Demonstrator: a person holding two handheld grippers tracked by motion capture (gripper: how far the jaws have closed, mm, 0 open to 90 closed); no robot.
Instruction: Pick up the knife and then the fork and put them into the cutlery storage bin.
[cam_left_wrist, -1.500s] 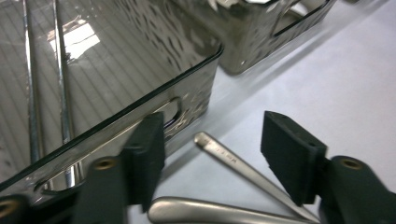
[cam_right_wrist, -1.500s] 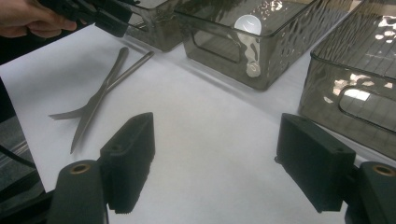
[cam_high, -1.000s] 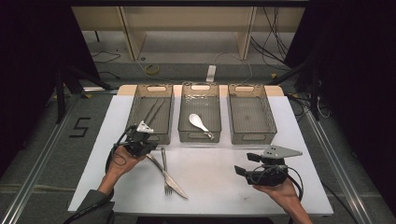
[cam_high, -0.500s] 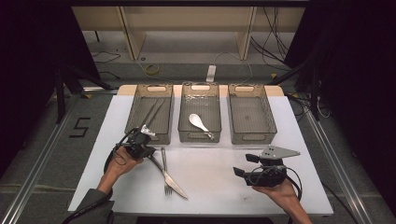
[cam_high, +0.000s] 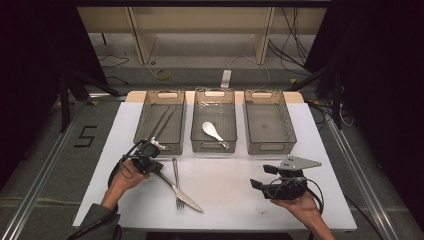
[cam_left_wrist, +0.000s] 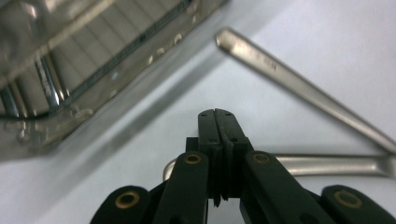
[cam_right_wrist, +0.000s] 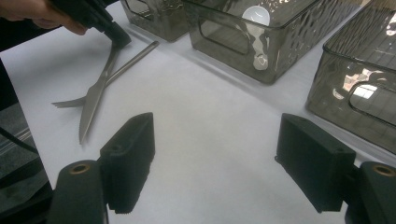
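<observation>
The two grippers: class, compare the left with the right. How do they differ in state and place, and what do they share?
1. The left gripper has its fingers shut on the knife; the right gripper has them wide open, holding nothing.
2. The left sits close before the left bin; the right is farther from the right bin.
Shared: each is held in a hand over the white table, with black fingers.

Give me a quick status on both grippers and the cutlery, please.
Left gripper shut on knife handle, knife crossing fork on table. Right gripper open, empty, over bare table. Spoon in middle bin. Nothing in the way.
</observation>
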